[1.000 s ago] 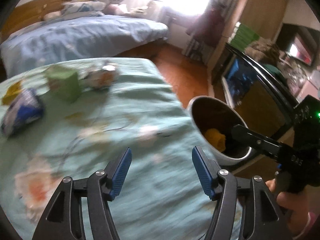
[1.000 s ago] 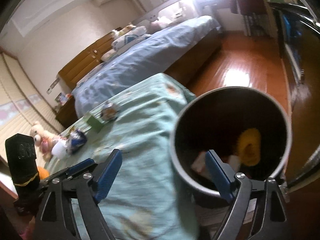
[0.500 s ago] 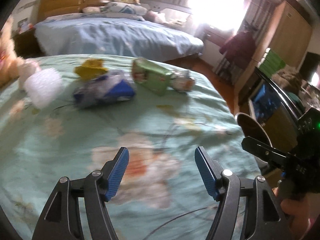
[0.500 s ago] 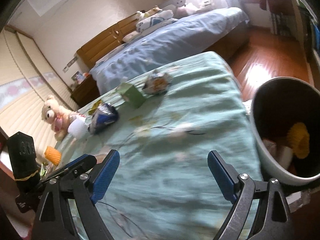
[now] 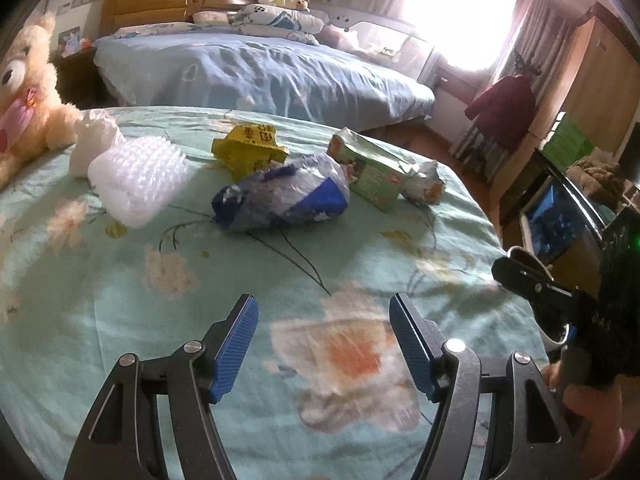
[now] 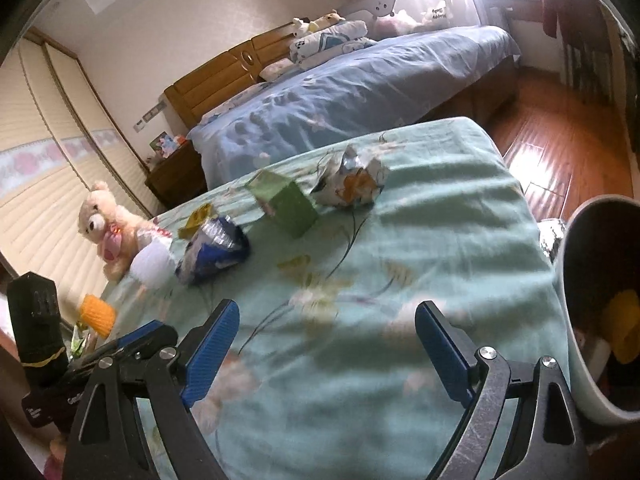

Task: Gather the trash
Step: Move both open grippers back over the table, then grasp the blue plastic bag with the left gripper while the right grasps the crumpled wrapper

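Trash lies on a green flowered bedspread (image 5: 120, 300): a blue and clear plastic bag (image 5: 280, 198), a green carton (image 5: 370, 174), a crumpled white-orange wrapper (image 5: 426, 184), a yellow wrapper (image 5: 248, 150) and a wad of bubble wrap (image 5: 136, 176). My left gripper (image 5: 324, 344) is open and empty, low over the spread, short of the bag. My right gripper (image 6: 326, 354) is open and empty over the spread; the bag (image 6: 212, 254), the carton (image 6: 286, 208) and the wrapper (image 6: 350, 182) lie beyond it. A grey bin (image 6: 580, 368) holding yellow and white trash stands at its right.
A teddy bear (image 5: 24, 92) sits at the spread's left edge. A second bed with a blue cover (image 5: 260, 72) stands behind. Wood floor (image 6: 560, 152) lies to the right. An orange ribbed piece (image 6: 96, 314) lies near the left gripper in the right wrist view.
Both grippers have swung left, away from the bin toward the trash on the spread. The bin has slid to the right edge of the right wrist view. Both stay open.
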{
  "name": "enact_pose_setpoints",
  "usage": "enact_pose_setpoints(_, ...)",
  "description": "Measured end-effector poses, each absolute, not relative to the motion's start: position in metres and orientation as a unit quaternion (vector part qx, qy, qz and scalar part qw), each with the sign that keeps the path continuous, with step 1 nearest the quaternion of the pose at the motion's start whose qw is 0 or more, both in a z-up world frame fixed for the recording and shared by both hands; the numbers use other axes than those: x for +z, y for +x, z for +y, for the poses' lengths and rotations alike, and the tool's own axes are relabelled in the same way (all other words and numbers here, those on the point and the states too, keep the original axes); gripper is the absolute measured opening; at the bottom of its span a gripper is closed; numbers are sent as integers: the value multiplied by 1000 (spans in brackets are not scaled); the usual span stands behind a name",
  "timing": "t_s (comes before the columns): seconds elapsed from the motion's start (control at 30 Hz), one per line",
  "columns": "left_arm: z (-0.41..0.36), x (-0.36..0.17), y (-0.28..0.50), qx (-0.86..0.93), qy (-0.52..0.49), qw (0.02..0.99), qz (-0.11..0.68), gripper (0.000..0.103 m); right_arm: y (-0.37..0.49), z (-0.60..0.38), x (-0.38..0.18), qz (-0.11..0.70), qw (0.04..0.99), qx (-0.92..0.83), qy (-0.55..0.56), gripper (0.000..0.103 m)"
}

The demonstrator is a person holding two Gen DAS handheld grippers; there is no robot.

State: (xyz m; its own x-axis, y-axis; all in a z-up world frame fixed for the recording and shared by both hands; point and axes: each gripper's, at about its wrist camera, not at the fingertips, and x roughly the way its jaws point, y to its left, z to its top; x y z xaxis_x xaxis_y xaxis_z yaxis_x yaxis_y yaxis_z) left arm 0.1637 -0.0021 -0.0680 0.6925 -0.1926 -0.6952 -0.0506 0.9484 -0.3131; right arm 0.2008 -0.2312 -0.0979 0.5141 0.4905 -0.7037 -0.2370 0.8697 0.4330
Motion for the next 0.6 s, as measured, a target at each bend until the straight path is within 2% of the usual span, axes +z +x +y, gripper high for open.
enact_pose_setpoints(0.33, 3, -69, 224, -23, -111, 909, 400, 75, 254, -230, -112, 454, 857, 200, 140, 89)
enact_pose_setpoints(0.6, -3, -71, 254, -27, -51, 915, 398, 76, 294, -224, -118, 457, 852, 204, 153, 77)
